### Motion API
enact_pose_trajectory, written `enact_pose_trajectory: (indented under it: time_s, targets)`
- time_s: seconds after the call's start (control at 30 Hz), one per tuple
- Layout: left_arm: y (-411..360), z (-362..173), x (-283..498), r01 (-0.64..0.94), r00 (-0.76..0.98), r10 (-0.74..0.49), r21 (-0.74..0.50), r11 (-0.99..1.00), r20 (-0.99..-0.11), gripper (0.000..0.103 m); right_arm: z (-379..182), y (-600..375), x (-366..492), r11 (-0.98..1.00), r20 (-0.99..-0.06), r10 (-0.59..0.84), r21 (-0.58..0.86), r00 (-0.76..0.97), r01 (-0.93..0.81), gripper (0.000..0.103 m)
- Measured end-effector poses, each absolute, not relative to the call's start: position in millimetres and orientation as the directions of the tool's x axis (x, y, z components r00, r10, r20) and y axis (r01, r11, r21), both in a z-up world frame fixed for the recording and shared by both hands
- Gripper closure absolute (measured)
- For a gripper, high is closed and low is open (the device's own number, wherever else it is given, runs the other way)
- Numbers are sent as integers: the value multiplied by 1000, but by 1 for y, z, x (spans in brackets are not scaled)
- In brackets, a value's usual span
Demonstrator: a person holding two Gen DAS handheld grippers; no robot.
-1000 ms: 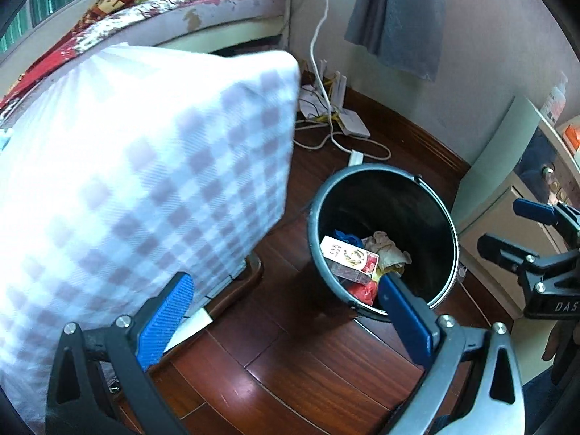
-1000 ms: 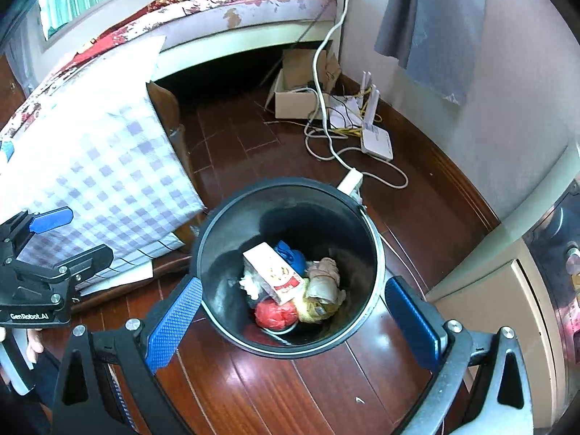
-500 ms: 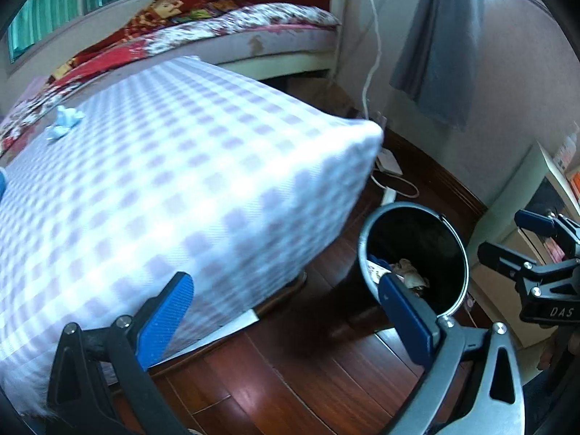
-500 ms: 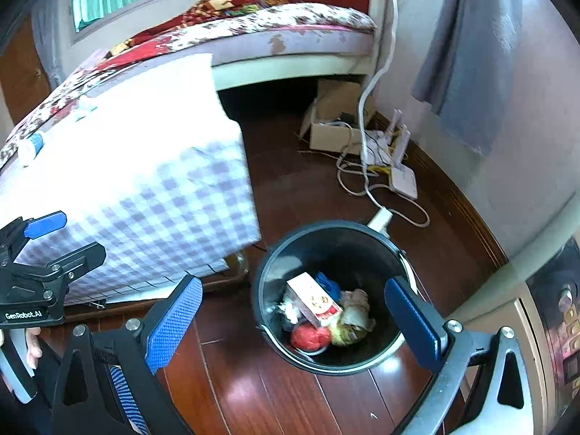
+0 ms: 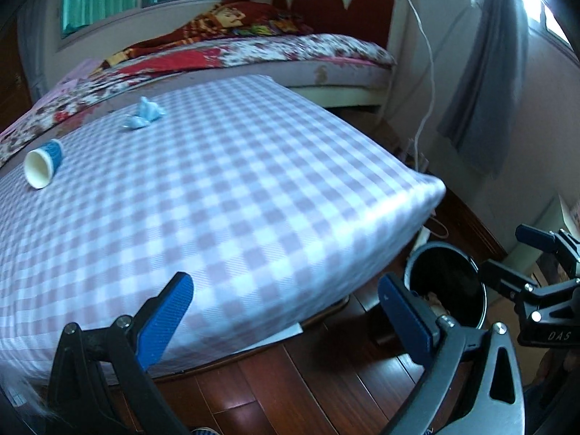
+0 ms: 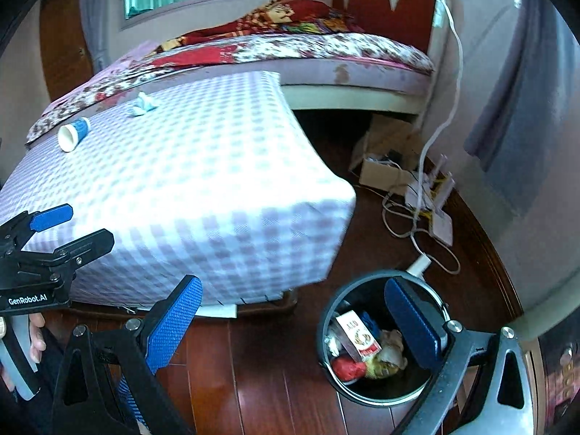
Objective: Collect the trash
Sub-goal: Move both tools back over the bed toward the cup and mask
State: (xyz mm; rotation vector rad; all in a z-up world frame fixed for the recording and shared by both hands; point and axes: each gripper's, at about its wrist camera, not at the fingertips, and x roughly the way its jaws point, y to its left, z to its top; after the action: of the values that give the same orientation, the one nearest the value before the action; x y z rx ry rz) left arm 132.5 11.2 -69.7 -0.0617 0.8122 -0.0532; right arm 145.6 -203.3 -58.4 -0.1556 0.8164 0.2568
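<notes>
The cup (image 5: pixel 40 166) lies tipped near the checked table's (image 5: pixel 253 181) far left edge, so I'd swing the wide-open, empty left tool (image 5: pixel 286 311) across, gripping its rim lightly.

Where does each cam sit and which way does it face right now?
Left wrist: on the left gripper, faces the checkered cushion; right gripper at its right edge.
Right wrist: on the right gripper, looks down at the floor and bin; left gripper and a hand at left.
Shared: cushion, paper cup, blue tissue, bin, bed.
</notes>
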Motion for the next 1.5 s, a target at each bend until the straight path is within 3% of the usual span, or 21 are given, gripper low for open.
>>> enact_pose_trajectory:
  time_s: [0.9,1.5]
  targets:
    - [192,-40,143,-300,714,199,-36,953,-671,1,-22,-35,204,834,-683,373,-49,628,-549,1]
    - [280,-57,189,-380,674,261,-21,925,-691,1,-33,75,278,782,-706,430,-20,562,-623,1]
